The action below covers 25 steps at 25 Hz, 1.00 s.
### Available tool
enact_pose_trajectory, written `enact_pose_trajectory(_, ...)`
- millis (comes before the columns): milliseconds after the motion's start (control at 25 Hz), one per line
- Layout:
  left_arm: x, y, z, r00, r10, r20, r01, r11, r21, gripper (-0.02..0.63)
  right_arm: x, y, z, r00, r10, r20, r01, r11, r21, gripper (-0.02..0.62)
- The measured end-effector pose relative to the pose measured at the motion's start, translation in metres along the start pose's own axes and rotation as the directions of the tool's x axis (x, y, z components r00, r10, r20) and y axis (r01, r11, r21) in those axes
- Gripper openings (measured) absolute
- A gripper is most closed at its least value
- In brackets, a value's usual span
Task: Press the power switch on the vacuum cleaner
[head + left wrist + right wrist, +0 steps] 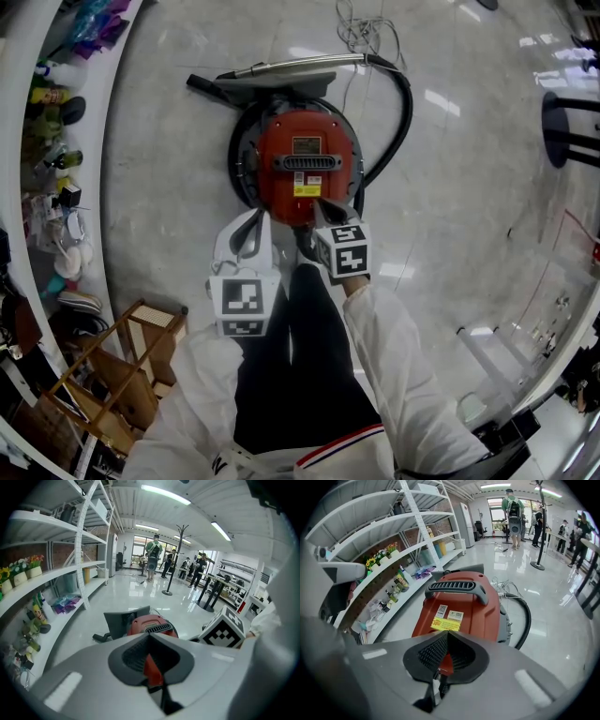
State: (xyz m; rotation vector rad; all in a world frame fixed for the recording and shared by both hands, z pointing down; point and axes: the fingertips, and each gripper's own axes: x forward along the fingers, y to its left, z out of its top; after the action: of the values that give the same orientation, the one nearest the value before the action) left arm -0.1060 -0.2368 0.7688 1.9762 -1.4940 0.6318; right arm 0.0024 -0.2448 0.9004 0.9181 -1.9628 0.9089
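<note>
Floor (469,187): polished pale stone, with a curved white shelf (19,141) of small goods along its left edge.
Vacuum cleaner (305,164): red canister with a black handle (457,588) and yellow label (445,623), standing on open floor ahead of the person's legs. Black hose (398,122) loops round its right side; the wand (291,66) lies across its far side.
Left gripper (255,223): jaws closed tip to tip, nothing held, just left of the canister's near edge.
Right gripper (321,211): jaws closed, nothing held, tips over the canister's near rim; contact cannot be told.
</note>
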Motion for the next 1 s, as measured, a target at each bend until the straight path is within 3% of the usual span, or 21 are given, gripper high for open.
enact_pose_trajectory(1000, 0.0056, 0.0027, -0.0069, 1.0, -0.007, -0.017, 0.007, 1.0, -0.012, 0.0, 0.0022, -0.0057, -0.0042, 1.0, -0.011, -0.007, 0.011, 1.0, 0.004, 0.0)
